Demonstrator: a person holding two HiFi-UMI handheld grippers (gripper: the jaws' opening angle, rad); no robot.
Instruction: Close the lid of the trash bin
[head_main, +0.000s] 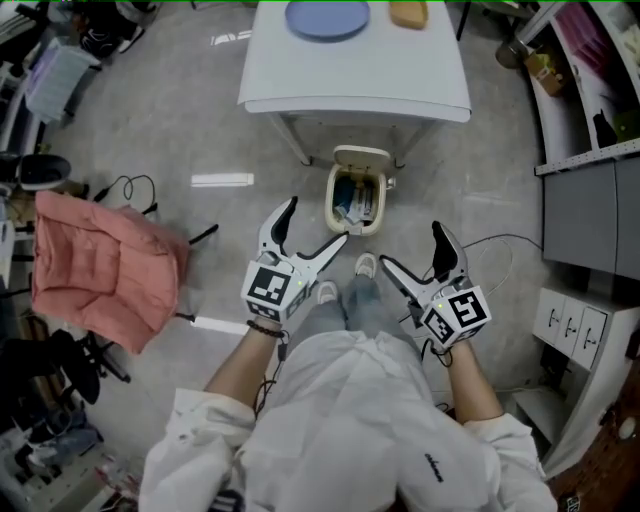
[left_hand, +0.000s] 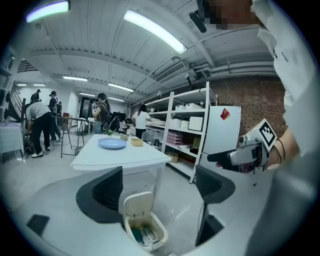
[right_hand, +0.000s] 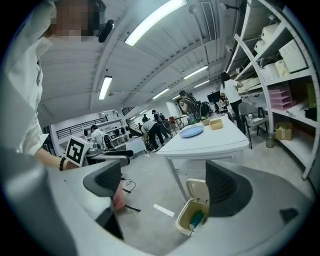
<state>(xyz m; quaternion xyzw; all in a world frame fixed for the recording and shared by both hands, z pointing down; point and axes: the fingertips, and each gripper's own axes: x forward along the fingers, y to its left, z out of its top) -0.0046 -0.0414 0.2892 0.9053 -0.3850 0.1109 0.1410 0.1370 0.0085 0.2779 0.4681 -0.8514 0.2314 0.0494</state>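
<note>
While both sets of jaws stood spread and empty, the left gripper (head_main: 318, 220) and right gripper (head_main: 410, 243) hovered, seemingly poised to reach; at twelve o'clock sat the trash bin (head_main: 332, 208), its lid (head_main: 361, 157) tipped up beneath the table (head_main: 300, 90)

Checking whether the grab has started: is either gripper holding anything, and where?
Nothing is held: the left gripper and right gripper both stand open and empty; the trash bin lid is untouched.

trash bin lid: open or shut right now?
Open. The lid stands raised behind the trash bin, and the rubbish inside is exposed.
</note>
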